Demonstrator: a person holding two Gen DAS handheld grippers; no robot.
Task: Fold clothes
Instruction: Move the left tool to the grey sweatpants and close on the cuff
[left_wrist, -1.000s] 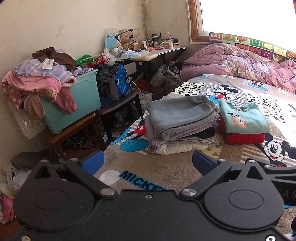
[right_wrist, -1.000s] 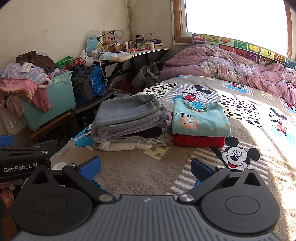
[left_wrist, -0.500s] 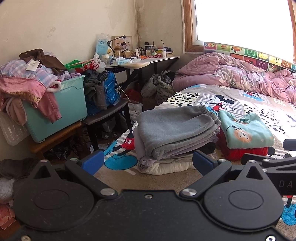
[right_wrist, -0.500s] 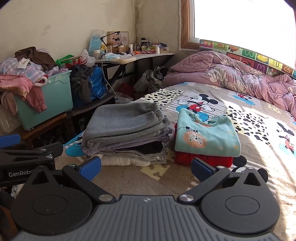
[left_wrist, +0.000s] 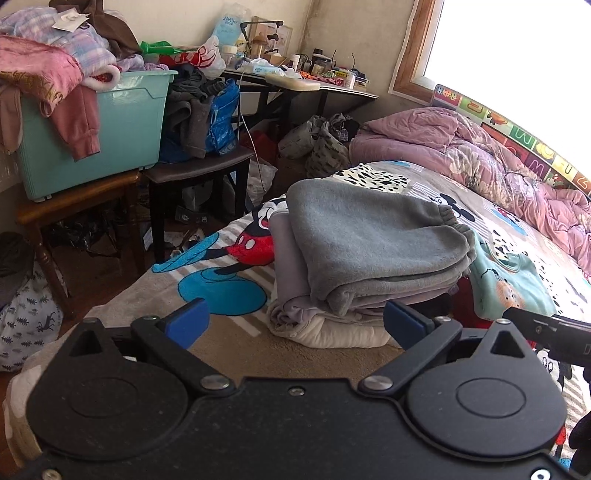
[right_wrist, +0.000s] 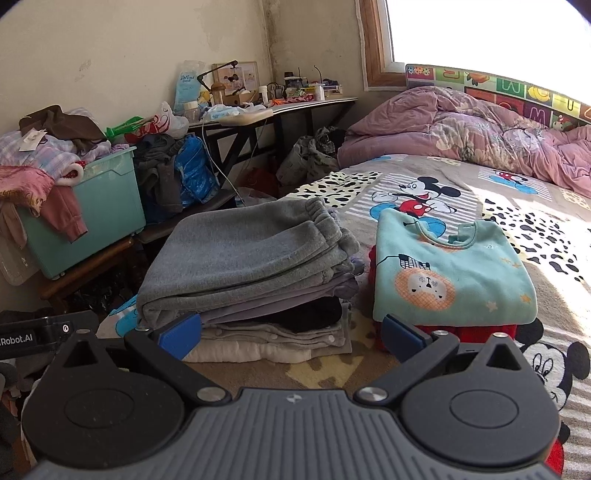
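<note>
At the far left, a teal bin heaped with unfolded clothes is seen on a wooden stool, with a pink garment hung over its rim. Just to its right, a dark chair is loaded with grey clothing and a blue bag, and behind it a cluttered worktop is set against the wall. On the bed, covered by a cartoon-mouse blanket, a stack of folded clothes is placed near the left edge; it is topped by grey sweatpants, with lilac, black and white layers underneath. Just beside it on the right, a teal sweatshirt with an orange lion print is laid folded on a red garment. Further right and behind, a pink quilt is bunched below the window. The left hand-held gripper is held low over the blanket in front of the left corner of the stack, its blue-padded jaws spread wide with nothing between them. The right hand-held gripper is held likewise spread and empty, low in front of the stack, its left pad just at the stack's lower front corner and its right pad before the red garment; whether the pads touch the cloth cannot be told.
</note>
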